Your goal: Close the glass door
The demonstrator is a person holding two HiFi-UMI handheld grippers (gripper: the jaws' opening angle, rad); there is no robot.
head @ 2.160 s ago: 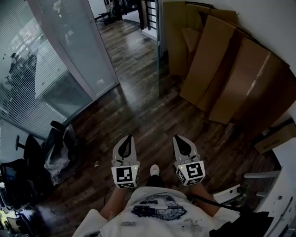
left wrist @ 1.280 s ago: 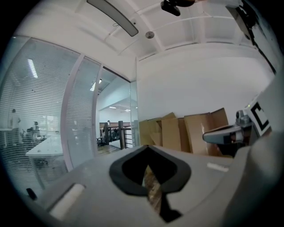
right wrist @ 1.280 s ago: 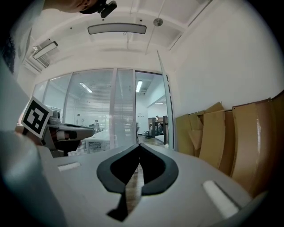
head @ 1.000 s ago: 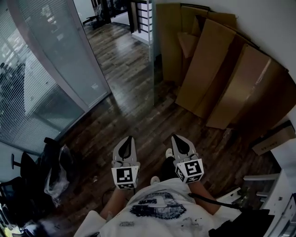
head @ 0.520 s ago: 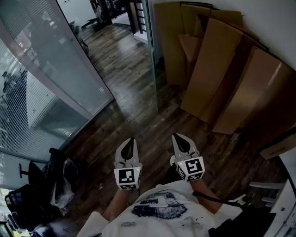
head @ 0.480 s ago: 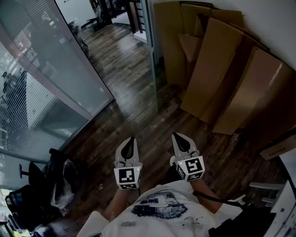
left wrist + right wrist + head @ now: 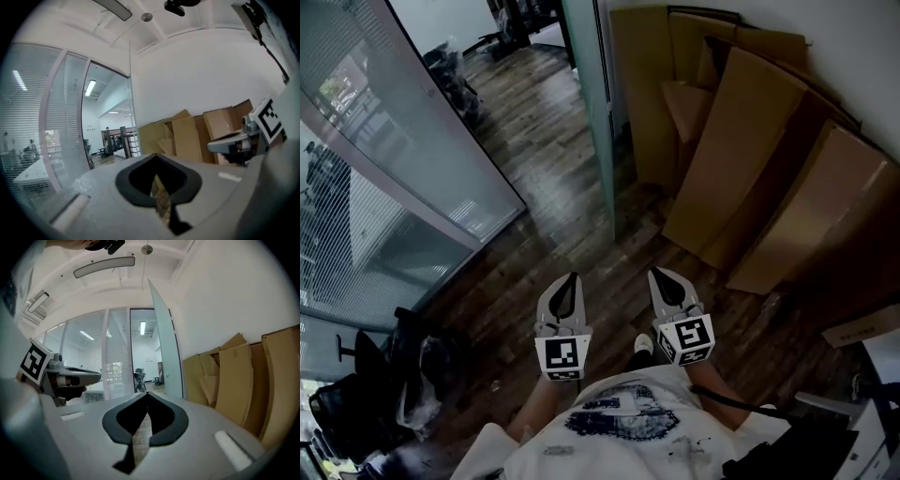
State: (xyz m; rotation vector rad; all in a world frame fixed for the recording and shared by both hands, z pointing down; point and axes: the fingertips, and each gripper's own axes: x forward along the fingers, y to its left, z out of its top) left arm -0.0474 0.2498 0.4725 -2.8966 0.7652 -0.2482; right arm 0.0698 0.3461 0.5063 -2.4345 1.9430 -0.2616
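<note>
The glass door (image 7: 598,141) runs out past the top edge of the head view, so I can't see its upper end. The cardboard sheets (image 7: 750,159) are cut by the right edge, and each hides part of the one behind it. The furniture (image 7: 511,19) beyond the doorway, top centre, is too dark and small to name. At lower left, the dark chairs (image 7: 342,412) are cropped by the edge. My shoe (image 7: 643,345) is mostly hidden beside my right gripper (image 7: 659,274).

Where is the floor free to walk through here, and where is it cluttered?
Bare wood floor runs between the glass partition and the open glass door. Crowded: cardboard sheets leaning at right, office chairs and a bag lower left.
</note>
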